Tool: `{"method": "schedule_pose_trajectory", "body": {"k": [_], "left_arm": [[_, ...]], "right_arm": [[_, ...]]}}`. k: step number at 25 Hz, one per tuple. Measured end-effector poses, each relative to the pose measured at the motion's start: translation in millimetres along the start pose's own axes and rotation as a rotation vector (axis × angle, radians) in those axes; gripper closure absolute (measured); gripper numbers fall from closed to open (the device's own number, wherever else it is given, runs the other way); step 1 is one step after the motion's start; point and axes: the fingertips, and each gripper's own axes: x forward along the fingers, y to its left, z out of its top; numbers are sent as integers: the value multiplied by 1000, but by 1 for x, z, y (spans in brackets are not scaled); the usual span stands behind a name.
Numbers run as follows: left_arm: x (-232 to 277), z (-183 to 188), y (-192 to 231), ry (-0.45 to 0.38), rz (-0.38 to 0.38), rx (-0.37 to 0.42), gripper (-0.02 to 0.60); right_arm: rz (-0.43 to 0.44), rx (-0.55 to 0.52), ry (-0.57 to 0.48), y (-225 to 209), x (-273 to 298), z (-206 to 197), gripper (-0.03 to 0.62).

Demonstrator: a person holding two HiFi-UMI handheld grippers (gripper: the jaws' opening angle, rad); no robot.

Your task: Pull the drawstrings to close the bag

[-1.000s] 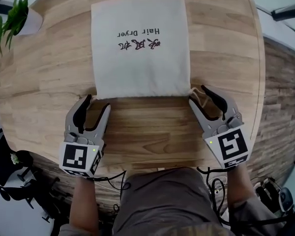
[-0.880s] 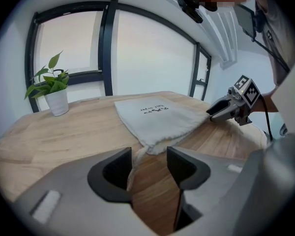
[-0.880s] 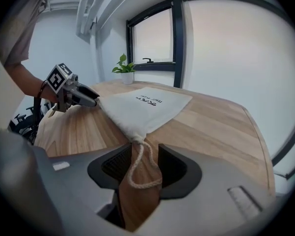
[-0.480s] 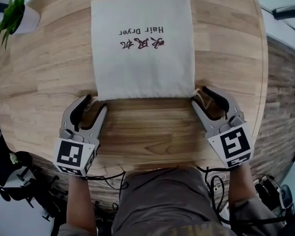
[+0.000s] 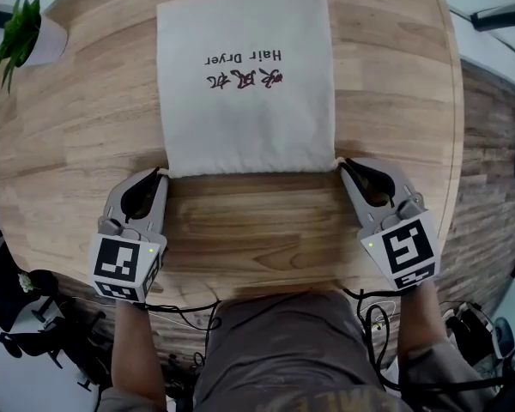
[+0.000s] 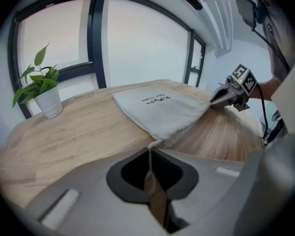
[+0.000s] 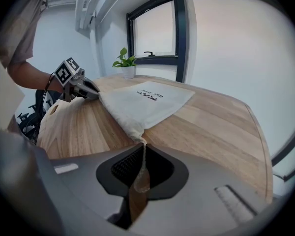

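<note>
A cream cloth bag (image 5: 245, 75) printed "Hair Dryer" lies flat on the round wooden table (image 5: 77, 136), its mouth edge toward me. My left gripper (image 5: 157, 177) is shut on the left drawstring (image 6: 149, 162) at the bag's near left corner. My right gripper (image 5: 347, 166) is shut on the right drawstring (image 7: 141, 166) at the near right corner. Each cord runs from the bag's hem (image 7: 136, 133) straight between the closed jaws. The bag's mouth lies straight and ungathered. The opposite gripper shows across the bag in each gripper view, the right gripper (image 6: 215, 98) and the left gripper (image 7: 92, 95).
A small potted plant (image 5: 17, 33) in a white pot stands at the table's far left edge. The table's near edge (image 5: 266, 292) runs just behind both grippers, with my lap below it. Dark window frames (image 6: 96, 38) stand beyond the table.
Both grippers moved in to the bag's near corners and went from open to shut on the drawstrings. The bag has hardly shifted.
</note>
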Motion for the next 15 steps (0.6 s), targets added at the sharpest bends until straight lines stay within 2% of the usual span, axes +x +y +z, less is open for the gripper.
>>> {"method": "schedule_pose_trajectory", "body": {"k": [9,15], "left_arm": [[-2,-1,-1,15,-16,-20,569],[-5,-3,6,44,23,30,572]], "right_arm": [[-51,-40,29,2,-2,0,553],[-39,2,25,0,-5,-3,554]]}}
